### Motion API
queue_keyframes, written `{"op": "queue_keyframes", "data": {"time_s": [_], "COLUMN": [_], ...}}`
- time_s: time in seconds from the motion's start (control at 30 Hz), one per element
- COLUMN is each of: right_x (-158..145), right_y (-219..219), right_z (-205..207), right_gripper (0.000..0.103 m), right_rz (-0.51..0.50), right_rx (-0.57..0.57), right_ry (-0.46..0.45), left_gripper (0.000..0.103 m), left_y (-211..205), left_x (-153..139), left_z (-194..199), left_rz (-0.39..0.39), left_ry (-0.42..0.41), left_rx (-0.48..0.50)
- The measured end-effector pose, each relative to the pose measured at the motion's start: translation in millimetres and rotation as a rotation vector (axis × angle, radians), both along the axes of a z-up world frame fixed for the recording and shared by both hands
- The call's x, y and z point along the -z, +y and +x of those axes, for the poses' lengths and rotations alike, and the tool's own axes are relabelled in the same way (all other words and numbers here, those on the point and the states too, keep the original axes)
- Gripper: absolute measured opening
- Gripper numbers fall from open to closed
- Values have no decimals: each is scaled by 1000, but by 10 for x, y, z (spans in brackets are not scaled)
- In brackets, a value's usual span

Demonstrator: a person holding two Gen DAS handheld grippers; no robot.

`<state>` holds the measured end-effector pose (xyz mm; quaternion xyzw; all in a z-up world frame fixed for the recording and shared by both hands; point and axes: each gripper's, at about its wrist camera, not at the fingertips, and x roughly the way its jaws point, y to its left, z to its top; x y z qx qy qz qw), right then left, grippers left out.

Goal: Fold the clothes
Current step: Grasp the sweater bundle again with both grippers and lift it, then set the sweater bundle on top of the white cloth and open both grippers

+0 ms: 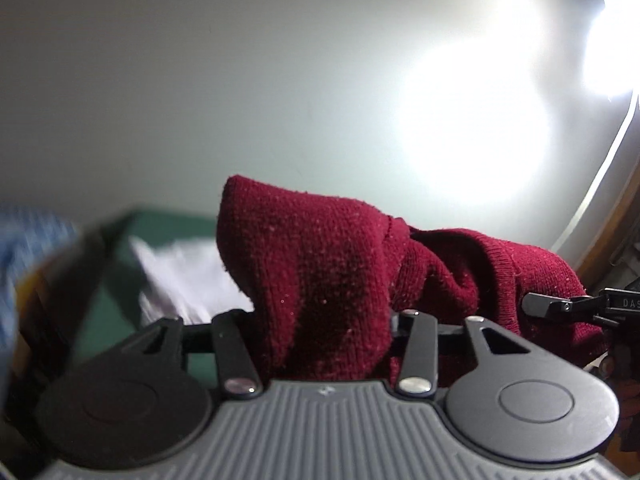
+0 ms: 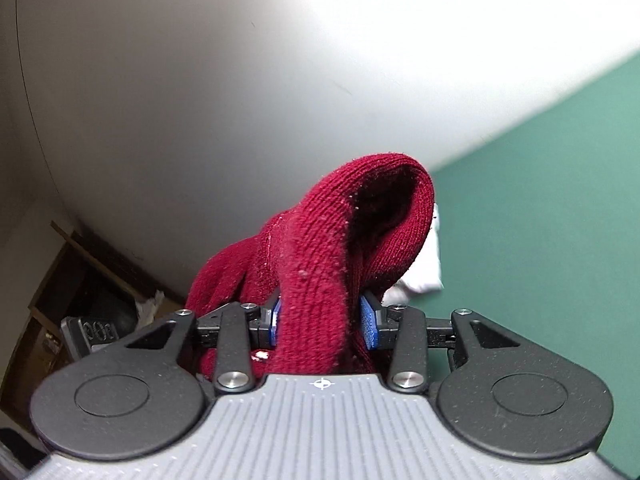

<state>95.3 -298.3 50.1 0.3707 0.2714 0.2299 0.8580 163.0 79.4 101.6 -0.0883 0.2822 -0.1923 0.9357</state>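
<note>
A dark red knitted garment (image 1: 328, 280) fills the lower middle of both wrist views, bunched and lifted clear of the green surface (image 2: 540, 200), with a white cloth (image 1: 188, 276) lying behind it. The right gripper (image 2: 325, 316) pinches a fold between its blue pads (image 2: 370, 326), and the left gripper (image 1: 320, 320) is likewise clamped on the knit. To fold well, I judge both hands should draw apart until the held edge hangs taut and level.
</note>
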Motion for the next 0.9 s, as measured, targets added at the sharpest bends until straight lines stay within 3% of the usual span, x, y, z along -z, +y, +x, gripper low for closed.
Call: {"op": "queue_keyframes", "data": {"time_s": [0.13, 0.27, 0.4, 0.53, 0.6, 0.67, 0.73, 0.83, 0.9], "right_x": [-167, -5, 456, 936, 1106, 1219, 1261, 1179, 1036], "right_y": [414, 698, 849, 870, 823, 760, 718, 702, 646], "right_z": [620, 1097, 1440, 1681, 1724, 1754, 1760, 1682, 1571], "right_gripper": [40, 40, 40, 40, 41, 45, 57, 58, 58], "right_rz": [-21, 9, 4, -48, -54, -53, -70, -134, -203], "right_rx": [18, 44, 66, 77, 88, 103, 112, 94, 113], "right_ry": [-86, -91, 9, 121, 135, 144, 160, 123, 61], "left_gripper": [47, 47, 47, 51, 71, 80, 82, 83, 89], "left_y": [287, 473, 673, 778, 850, 917, 983, 1102, 1226], "left_x": [-253, -86, 435, 1078, 1250, 1302, 1308, 1217, 1097], "left_z": [508, 968, 1362, 1577, 1598, 1602, 1578, 1429, 1246], "left_rz": [60, 88, 58, 89, 93, 91, 91, 102, 108], "left_ry": [-44, -9, 123, 245, 235, 210, 181, 124, 66], "left_rx": [-38, -64, -61, -56, -57, -34, -5, 34, 48]}}
